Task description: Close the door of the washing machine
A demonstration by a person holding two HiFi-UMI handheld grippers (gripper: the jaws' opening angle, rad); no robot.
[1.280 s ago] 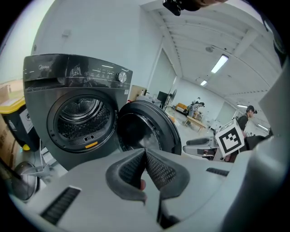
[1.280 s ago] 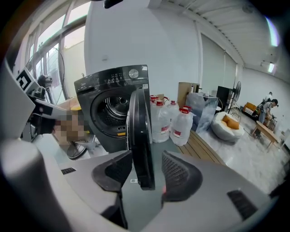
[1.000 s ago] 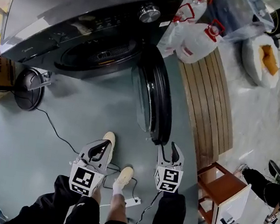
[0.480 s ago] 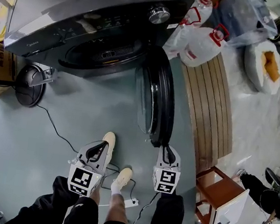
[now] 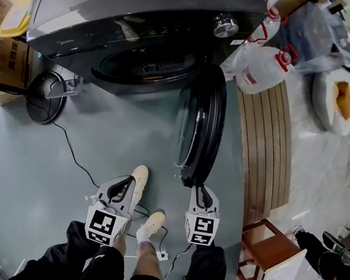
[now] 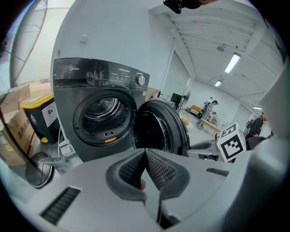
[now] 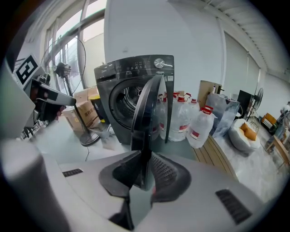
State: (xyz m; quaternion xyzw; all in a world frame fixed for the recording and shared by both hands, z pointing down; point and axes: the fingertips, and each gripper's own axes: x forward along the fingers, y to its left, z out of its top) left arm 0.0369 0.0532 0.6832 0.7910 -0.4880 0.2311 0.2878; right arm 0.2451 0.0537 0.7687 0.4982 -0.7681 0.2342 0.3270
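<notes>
Black glass in a dark rim: the door (image 5: pixel 196 133) stands swung wide at the centre of the head view, edge-on to the person, hinged to the washing machine (image 5: pixel 148 9) across the top. At lower centre the right gripper (image 5: pixel 200 190) has just been closing its jaws, and the door's near edge sits pinched between the pads, a hold for swinging it shut, I'd say. At lower left the left gripper (image 5: pixel 122 190) has its jaws pressed together on nothing, simply idle. Count: 1 machine, 1 door, 2 grippers, 2 pale shoes (image 5: pixel 138 179), 2 red-handled jugs (image 5: pixel 262 67) at upper right, 1 fan base (image 5: pixel 46 97) at left.
</notes>
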